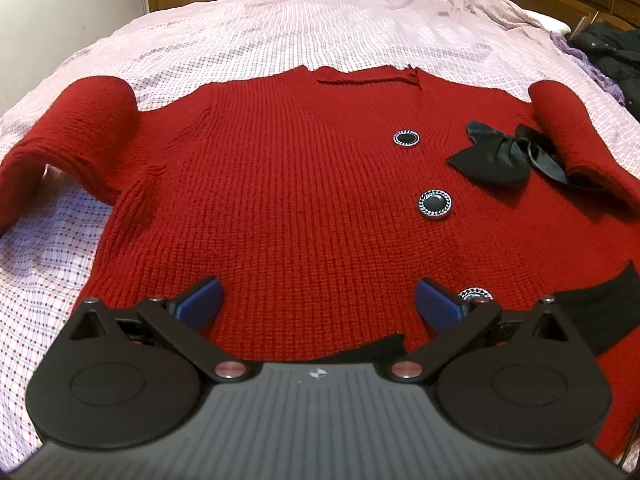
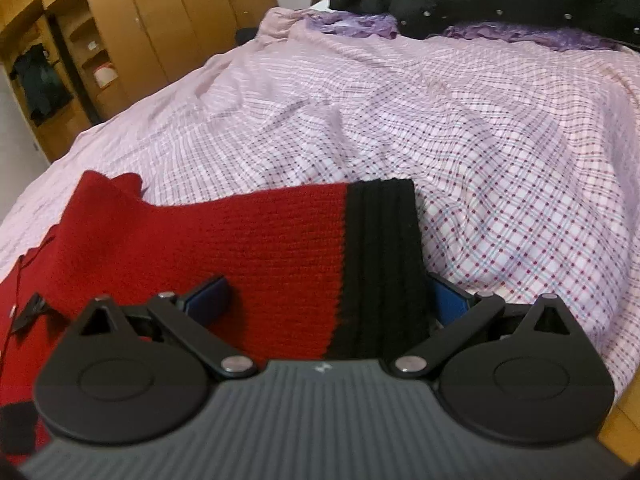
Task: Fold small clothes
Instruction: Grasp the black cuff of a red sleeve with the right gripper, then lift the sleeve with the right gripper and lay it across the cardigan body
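You will find no words, numbers or brand names to read in either view. The only sign is a small pale emblem, star-like, stamped on the ribbed grey housing of each gripper: on the left gripper point(image 1: 318, 300) it sits at 6 o'clock from the fingers, near the housing's top edge, and on the right gripper point(image 2: 332, 294) likewise. Its shape is too small to make out.

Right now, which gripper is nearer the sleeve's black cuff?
Right. The right gripper is open with the black cuff lying between its fingers. The left gripper is open over the red cardigan body near the hem, away from that cuff.
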Tool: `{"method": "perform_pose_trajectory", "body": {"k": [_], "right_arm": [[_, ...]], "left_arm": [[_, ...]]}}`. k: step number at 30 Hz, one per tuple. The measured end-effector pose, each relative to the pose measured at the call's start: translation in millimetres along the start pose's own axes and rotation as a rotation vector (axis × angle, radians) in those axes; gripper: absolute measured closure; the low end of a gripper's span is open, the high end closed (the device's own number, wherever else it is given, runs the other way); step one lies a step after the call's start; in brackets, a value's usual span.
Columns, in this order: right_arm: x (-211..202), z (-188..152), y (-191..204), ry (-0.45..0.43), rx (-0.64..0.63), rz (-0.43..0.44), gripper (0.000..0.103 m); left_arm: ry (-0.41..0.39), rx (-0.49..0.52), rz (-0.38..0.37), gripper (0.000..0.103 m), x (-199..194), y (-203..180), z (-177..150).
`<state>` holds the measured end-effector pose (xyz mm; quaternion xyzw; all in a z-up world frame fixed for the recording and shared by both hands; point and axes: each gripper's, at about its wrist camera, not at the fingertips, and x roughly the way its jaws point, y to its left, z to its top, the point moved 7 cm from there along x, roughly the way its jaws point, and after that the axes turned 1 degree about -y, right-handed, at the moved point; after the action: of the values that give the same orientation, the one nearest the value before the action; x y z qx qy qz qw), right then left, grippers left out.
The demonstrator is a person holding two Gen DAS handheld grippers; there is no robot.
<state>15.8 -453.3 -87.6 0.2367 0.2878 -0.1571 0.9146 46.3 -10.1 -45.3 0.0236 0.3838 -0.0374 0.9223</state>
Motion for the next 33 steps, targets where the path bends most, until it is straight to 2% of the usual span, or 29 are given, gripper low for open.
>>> {"method": "perform_pose_trajectory", "body": {"k": [4, 7, 9, 10, 13, 14, 15, 18, 26, 33], "right_arm": [[-7.3, -0.1, 1.8, -0.002, -0.015, 0.008, 0.000], [-21.3, 2.7, 10.7, -0.037, -0.020, 0.028, 0.005], [-25.5, 3.3, 14.8, -0.062, -0.050, 0.023, 0.022], [-25.6, 3.5, 14.6, -0.066, -0.060, 0.011, 0.025], [-29.9, 6.2, 8.3, -0.085, -0.043, -0.001, 0.054], [-31.6, 7.4, 5.9, -0.089, -0.039, -0.007, 0.071], [-33.4, 9.2, 3.1, -0.093, -0.034, -0.013, 0.082], [-40.5, 15.0, -2.9, -0.094, 0.023, 0.030, 0.088], [-70.4, 44.6, -2.3, -0.142, 0.100, 0.158, 0.089], [-89.8, 75.9, -12.8, -0.206, 0.171, 0.149, 0.089]], "left_arm": [[0.001, 0.001, 0.006, 0.000, 1.7, -1.2, -0.3], [0.001, 0.006, 0.014, 0.000, 3.0, -2.3, -0.4], [0.001, 0.009, 0.016, 0.000, 3.1, -2.8, -0.7], [0.000, 0.009, 0.015, 0.000, 3.2, -2.7, -0.7], [-0.004, 0.009, 0.015, 0.000, 2.7, -3.0, -1.5], [-0.005, 0.009, 0.016, 0.000, 2.8, -3.3, -1.6], [-0.006, 0.009, 0.017, 0.000, 2.9, -3.5, -1.6], [-0.007, 0.009, 0.020, 0.000, 2.4, -3.9, -1.8], [-0.015, 0.003, 0.014, 0.000, 1.1, -2.8, -2.1], [-0.012, -0.006, 0.003, 0.000, -1.0, -0.4, -1.4]]}}
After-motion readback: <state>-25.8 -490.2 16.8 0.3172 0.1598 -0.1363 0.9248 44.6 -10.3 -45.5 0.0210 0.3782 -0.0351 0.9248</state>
